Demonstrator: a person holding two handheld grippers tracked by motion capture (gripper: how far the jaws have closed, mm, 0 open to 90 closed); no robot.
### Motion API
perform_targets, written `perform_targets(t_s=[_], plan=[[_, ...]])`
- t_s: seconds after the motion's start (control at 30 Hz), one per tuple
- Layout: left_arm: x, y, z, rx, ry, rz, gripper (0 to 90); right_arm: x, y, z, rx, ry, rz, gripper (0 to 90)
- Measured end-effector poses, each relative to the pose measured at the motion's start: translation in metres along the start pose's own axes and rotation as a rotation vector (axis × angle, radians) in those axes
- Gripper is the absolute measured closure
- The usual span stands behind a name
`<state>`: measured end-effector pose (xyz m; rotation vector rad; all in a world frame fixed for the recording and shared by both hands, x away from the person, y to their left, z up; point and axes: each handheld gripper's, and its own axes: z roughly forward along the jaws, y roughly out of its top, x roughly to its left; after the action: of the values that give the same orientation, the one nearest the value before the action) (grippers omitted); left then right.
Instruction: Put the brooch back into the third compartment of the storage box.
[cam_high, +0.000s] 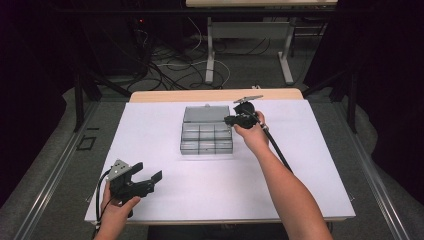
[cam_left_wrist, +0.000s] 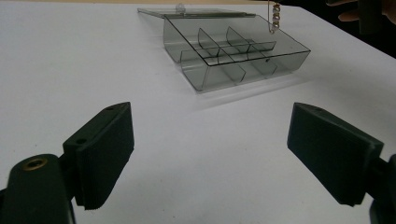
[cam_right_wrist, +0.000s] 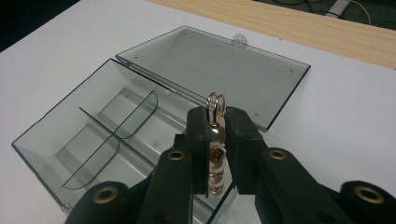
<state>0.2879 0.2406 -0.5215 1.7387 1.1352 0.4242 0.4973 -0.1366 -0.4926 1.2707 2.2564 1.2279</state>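
Beaded earring (cam_right_wrist: 217, 140) hangs clamped in the right claw (cam_right_wrist: 217, 122) above the open organizer box (cam_high: 206, 136), not yet dropped in; left claw (cam_high: 149, 175) waits agape at seven o'clock on the desk (cam_high: 300, 165).

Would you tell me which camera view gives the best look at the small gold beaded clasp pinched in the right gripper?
The right gripper view: the small gold beaded clasp sits close up between the right gripper's shut jaws. The left gripper view shows it small, dangling over the clear smoky plastic compartment box. In the high view it's too small to tell.

A recording lab, dimly lit.
White-covered counter (cam_high: 165, 200) fenced by dark frame rails (cam_high: 80, 100) (loose cables (cam_high: 165, 65) sprawl across the grey floor behind).
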Motion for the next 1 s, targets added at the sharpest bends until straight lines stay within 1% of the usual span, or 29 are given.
perform_targets(t_s=[0.07, 0.1, 0.17, 0.37, 0.47, 0.53, 0.7, 0.8, 0.87, 1.0], plan=[[0.0, 0.0, 0.0, 0.0, 0.0, 0.001, 14.8, 0.0, -0.001, 0.001, 0.007, -0.002, -0.006, 80.3], [0.0, 0.0, 0.0, 0.0, 0.0, 0.0, 14.8, 0.0, -0.001, 0.002, 0.01, -0.005, -0.018, 80.2], [0.0, 0.0, 0.0, 0.0, -0.001, -0.001, 14.8, 0.0, -0.001, 0.003, 0.018, 0.0, -0.019, 80.2], [0.0, 0.0, 0.0, 0.0, -0.002, 0.0, 14.8, 0.002, -0.003, 0.006, 0.028, -0.011, -0.039, 80.2], [0.0, 0.0, 0.0, 0.0, -0.002, 0.0, 14.8, 0.002, -0.003, 0.008, 0.035, -0.005, -0.048, 80.1], [0.0, 0.0, 0.0, 0.0, -0.001, 0.0, 14.8, 0.003, -0.004, 0.009, 0.038, -0.011, -0.047, 80.1], [0.0, 0.0, 0.0, 0.001, -0.002, -0.001, 14.8, 0.003, -0.004, 0.009, 0.044, -0.004, -0.048, 79.9], [0.0, 0.0, 0.001, 0.0, -0.001, 0.0, 14.8, 0.003, -0.004, 0.01, 0.052, -0.008, -0.052, 79.6], [0.0, 0.0, 0.0, 0.0, -0.001, 0.001, 14.8, 0.003, -0.005, 0.011, 0.057, -0.006, -0.048, 78.3], [0.0, 0.0, 0.001, 0.0, 0.0, 0.0, 14.8, 0.004, -0.005, 0.011, 0.045, 0.0, -0.051, 74.6]])
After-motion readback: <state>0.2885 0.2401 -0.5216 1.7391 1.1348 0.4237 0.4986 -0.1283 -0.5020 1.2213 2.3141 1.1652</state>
